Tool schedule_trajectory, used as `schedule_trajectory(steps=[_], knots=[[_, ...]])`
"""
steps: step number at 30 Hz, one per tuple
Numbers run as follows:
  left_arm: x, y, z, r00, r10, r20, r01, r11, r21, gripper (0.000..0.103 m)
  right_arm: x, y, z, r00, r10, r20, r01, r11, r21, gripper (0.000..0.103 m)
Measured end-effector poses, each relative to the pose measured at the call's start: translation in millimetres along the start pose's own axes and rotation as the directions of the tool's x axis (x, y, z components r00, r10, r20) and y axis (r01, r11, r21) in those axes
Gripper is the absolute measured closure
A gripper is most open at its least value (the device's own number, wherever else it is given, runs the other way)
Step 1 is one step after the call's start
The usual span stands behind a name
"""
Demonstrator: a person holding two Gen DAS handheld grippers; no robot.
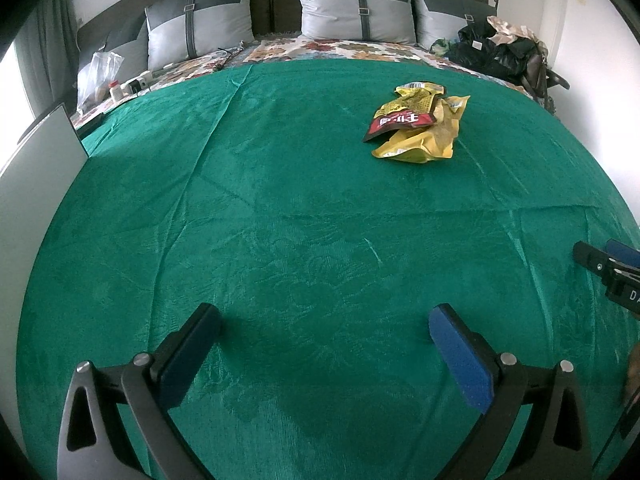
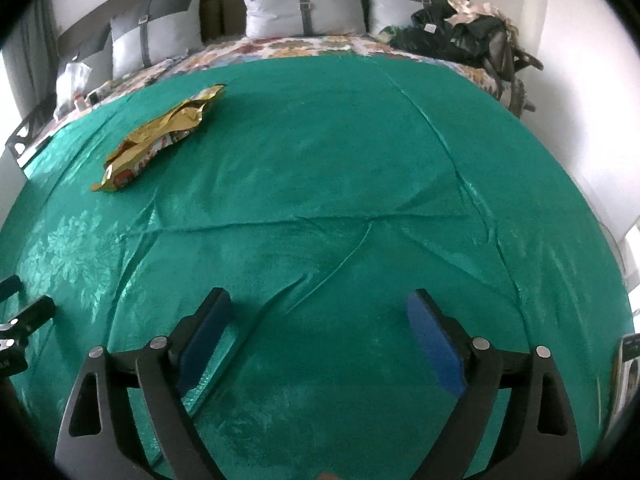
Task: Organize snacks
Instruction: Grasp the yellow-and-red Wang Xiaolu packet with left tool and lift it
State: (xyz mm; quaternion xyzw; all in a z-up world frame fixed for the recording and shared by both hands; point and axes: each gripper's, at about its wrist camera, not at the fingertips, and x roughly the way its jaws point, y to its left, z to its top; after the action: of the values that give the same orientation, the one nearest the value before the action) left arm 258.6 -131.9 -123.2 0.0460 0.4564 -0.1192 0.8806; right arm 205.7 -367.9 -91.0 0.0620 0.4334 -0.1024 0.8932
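Observation:
Yellow snack packets [image 1: 418,126] lie in a small pile on the green bedspread [image 1: 280,200], one with a red and black label on top. The pile is far ahead and right of my left gripper [image 1: 324,320], which is open and empty low over the cloth. In the right wrist view the pile [image 2: 160,136] lies far to the upper left of my right gripper [image 2: 320,308], also open and empty. The right gripper shows at the right edge of the left wrist view [image 1: 612,268]; the left gripper shows at the left edge of the right wrist view [image 2: 20,320].
Grey pillows [image 1: 356,12] line the headboard. A heap of dark clothes and bags [image 1: 500,48] sits at the far right corner. A plastic bag and small items [image 1: 104,80] lie at the far left. A white board [image 1: 36,160] stands by the left edge.

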Motion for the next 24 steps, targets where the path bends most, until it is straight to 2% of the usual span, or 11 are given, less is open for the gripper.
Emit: schedule_trajectory(steps=[24], knots=[[1.0, -0.7, 0.9, 1.000, -0.001, 0.000, 0.001, 1.000, 0.001, 0.000, -0.4, -0.5, 0.1, 1.000, 0.001, -0.003, -0.001, 1.000, 0.000, 0.006]])
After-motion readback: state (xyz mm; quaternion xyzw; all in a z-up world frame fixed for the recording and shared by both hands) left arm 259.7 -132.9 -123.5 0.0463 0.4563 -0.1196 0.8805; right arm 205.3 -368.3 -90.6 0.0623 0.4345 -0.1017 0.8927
